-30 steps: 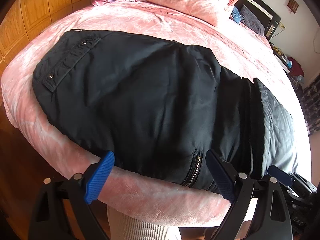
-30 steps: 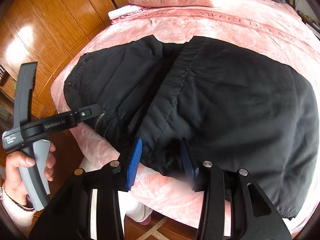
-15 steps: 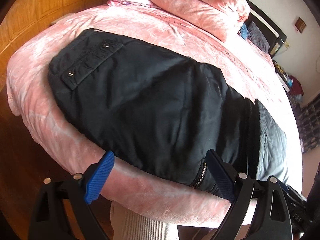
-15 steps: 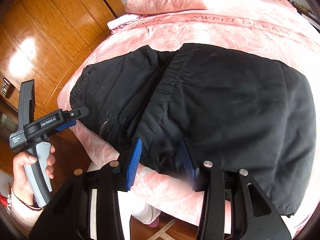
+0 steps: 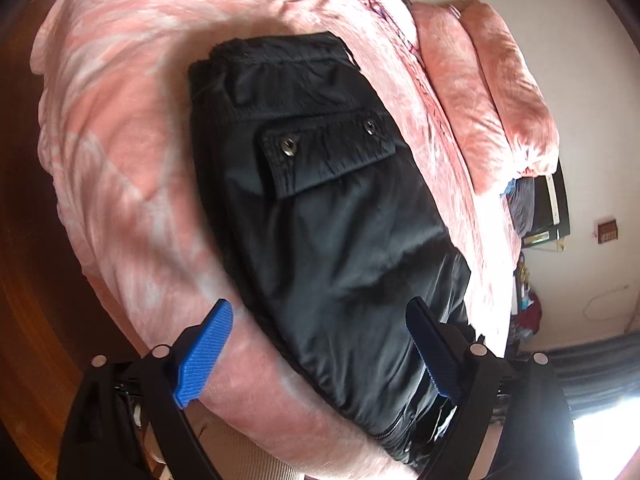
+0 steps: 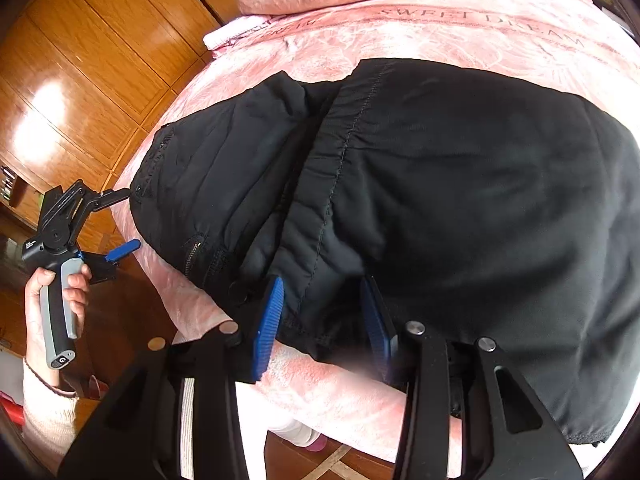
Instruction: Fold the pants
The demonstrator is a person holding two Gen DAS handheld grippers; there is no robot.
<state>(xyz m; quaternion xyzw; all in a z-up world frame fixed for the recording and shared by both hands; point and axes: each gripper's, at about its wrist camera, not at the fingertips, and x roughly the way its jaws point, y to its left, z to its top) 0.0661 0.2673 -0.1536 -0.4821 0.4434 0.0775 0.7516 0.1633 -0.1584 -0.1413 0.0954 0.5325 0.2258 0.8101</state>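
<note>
Pink bedspread [image 6: 472, 36] w/ wood wardrobe doors [image 6: 92, 72] behind; black pants [image 6: 460, 200] lie flat across the bed's near edge, flap pocket [image 5: 328, 152] facing up. My left gripper [image 5: 320, 356] is spread wide, fingers apart over the pants' edge, not touching cloth. My right gripper [image 6: 324, 320] is partly closed, blue pads [image 6: 268, 320] either side of the waistband hem; can't tell if they're pinching it.

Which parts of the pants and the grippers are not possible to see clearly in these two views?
- Right wrist view: pants hem cut off by the right image edge.
- Left wrist view: zipper blurred, partly behind the left gripper.
- Right gripper: blurred cloth hides whether its pads touch the waistband.
</note>
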